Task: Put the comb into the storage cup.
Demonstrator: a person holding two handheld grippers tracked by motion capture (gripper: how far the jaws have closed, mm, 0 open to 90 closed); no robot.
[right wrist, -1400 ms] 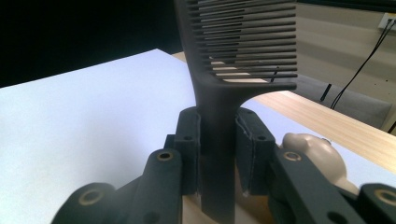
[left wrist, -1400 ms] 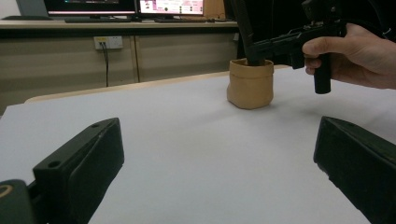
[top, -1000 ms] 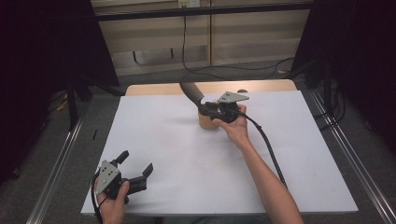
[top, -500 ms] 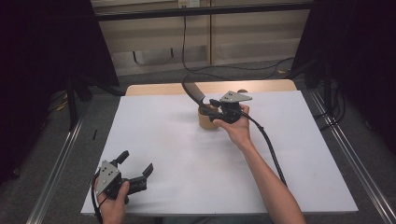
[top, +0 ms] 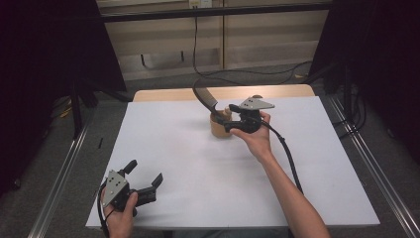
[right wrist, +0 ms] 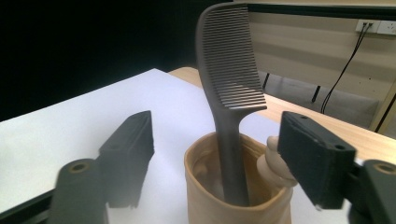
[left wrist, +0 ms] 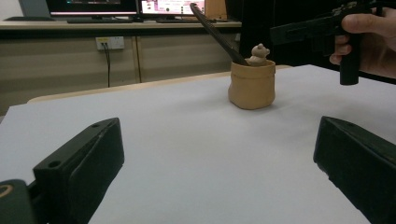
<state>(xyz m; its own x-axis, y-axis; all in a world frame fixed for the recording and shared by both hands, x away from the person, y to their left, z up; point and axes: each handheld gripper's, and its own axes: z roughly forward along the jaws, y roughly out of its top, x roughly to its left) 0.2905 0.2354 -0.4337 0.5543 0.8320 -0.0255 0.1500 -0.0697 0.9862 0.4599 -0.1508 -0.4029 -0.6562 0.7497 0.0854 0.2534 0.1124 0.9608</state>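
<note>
**Comb released into pot, right jaws parted**

Since the earlier frame the right gripper (top: 229, 116) has drawn slightly back from the pot, toward 3 o'clock, and its jaws have just been opening; a second ago they sat closed at the comb's handle. Left gripper (top: 146, 179) unchanged at the table's 7 o'clock corner.

Now: dark comb (right wrist: 229, 84) stands handle-down in the tan pot (top: 219, 126), teeth end up, leaning toward 11 o'clock in the high view. In the right gripper view the jaws stand apart on either side of the handle, neither pad touching it. A small bear figure (right wrist: 275, 161) sits on the pot's rim, just beside the comb's shaft.

Pot sits on the white table sheet (top: 198, 168) a little past centre, toward 12 o'clock.

Left gripper: jaws wide apart, nothing between them, pointed across the sheet toward the pot (left wrist: 252, 84), well apart from it. The hand holding the right gripper (left wrist: 373, 37) shows at 2 o'clock in the left gripper view.
</note>
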